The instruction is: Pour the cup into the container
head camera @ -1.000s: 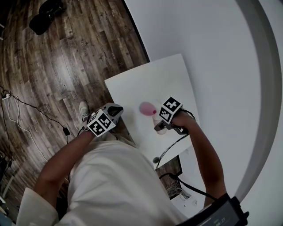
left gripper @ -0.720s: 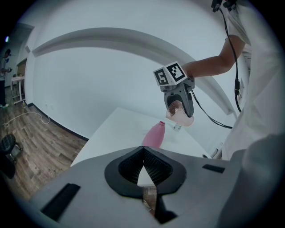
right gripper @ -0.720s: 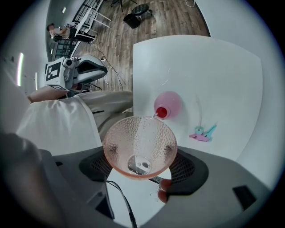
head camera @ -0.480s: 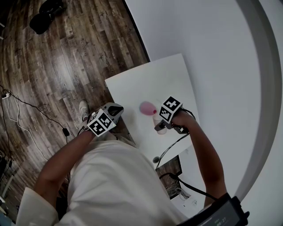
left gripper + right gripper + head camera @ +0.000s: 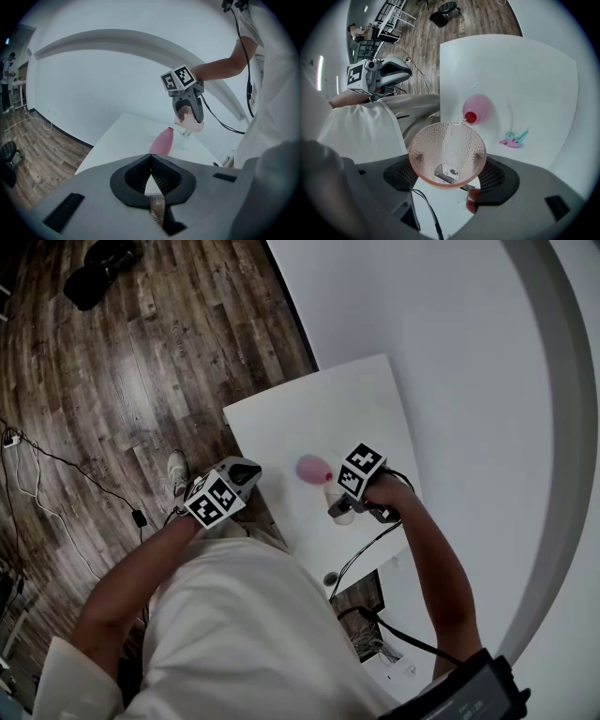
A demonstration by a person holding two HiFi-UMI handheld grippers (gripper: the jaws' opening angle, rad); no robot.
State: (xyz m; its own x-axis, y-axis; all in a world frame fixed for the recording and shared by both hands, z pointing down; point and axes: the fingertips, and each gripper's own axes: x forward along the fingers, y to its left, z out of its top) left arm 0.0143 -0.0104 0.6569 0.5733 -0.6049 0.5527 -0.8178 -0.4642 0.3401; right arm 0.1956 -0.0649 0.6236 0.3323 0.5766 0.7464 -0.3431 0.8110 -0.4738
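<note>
My right gripper (image 5: 448,169) is shut on a clear pink dimpled cup (image 5: 447,153), tilted with its mouth toward the camera and its lip just over the red mouth of a pink bottle-shaped container (image 5: 477,109). The container stands on the white table (image 5: 309,404). In the head view the cup (image 5: 339,509) sits right of the container (image 5: 313,469), under the right gripper (image 5: 347,506). The left gripper (image 5: 151,160) is shut and holds nothing; it hovers at the table's left edge (image 5: 246,471). From there the container (image 5: 162,142) and the tilted cup (image 5: 189,120) show ahead.
A small pink and teal item (image 5: 513,139) lies on the table right of the container. A black cable (image 5: 425,212) trails from the right gripper. The wood floor left of the table carries cables (image 5: 56,474) and a dark object (image 5: 98,268). A white wall rises behind the table.
</note>
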